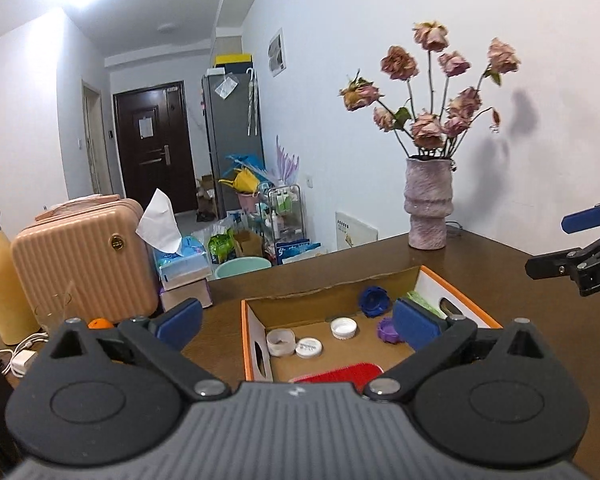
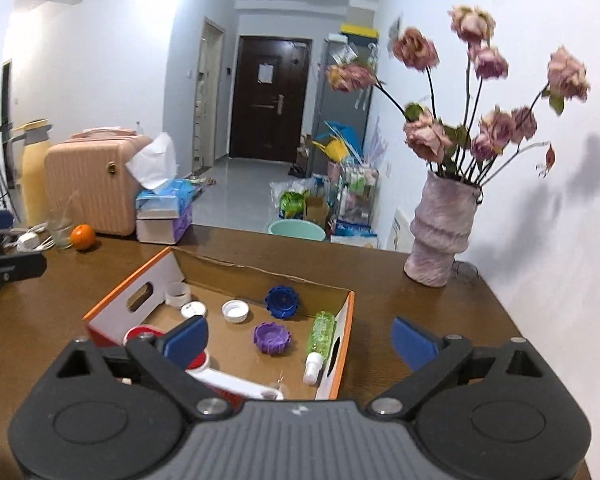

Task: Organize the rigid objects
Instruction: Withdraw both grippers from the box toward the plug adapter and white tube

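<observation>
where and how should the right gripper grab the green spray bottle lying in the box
Grip the green spray bottle across its round body, coming from above with the right gripper. It lies flat along the cardboard box wall, white cap nearest, so a side approach looks blocked.

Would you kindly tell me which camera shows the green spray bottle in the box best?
The right wrist view: the green spray bottle lies fully visible along the cardboard box's right wall. The left wrist view shows only a green sliver behind a blue gripper pad.
</observation>
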A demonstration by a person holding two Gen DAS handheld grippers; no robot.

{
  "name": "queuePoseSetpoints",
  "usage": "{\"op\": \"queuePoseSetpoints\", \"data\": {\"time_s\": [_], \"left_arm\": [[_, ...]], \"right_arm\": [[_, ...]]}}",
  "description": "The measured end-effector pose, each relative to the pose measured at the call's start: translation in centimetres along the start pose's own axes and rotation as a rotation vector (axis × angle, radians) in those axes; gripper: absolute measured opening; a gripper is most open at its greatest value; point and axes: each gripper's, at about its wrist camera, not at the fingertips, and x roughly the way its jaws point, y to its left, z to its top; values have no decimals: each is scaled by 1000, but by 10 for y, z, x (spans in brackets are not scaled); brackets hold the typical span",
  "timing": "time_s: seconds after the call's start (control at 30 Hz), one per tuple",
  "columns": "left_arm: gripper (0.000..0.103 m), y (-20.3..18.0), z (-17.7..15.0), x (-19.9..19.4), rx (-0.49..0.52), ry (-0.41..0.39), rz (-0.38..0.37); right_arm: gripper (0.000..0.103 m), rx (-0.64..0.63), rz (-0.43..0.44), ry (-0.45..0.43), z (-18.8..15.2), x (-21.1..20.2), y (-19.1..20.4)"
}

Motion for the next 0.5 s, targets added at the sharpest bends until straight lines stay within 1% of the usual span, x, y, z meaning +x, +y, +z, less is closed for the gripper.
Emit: {"op": "queuePoseSetpoints", "data": {"time_s": [0.1,0.2,0.27,0.3,0.37,0.43,0.5], "left_arm": [[103,-12,-15,-24,30,-33,-12],[103,-27,-34,-49,107,-106,-36],[103,-39,-50,-64,148,-152,-39],[103,-42,-57,-69,151,-167,-45],[103,-46,-76,-78,138,-189,-81],[103,-47,-95,-80,118,-174,-106],[103,-53,-114,-73,114,-118,-119]], "right_arm": [[99,-15,-5,-50,-21,-21,11],[99,-25,-1,-89,-50,-38,27],[99,-30,30,-90,-69,-46,36],[99,-25,46,-88,-80,-48,40],[99,3,53,-80,-102,-52,47],[99,43,43,-65,-124,-52,51],[99,77,30,-56,-147,-54,57]]}}
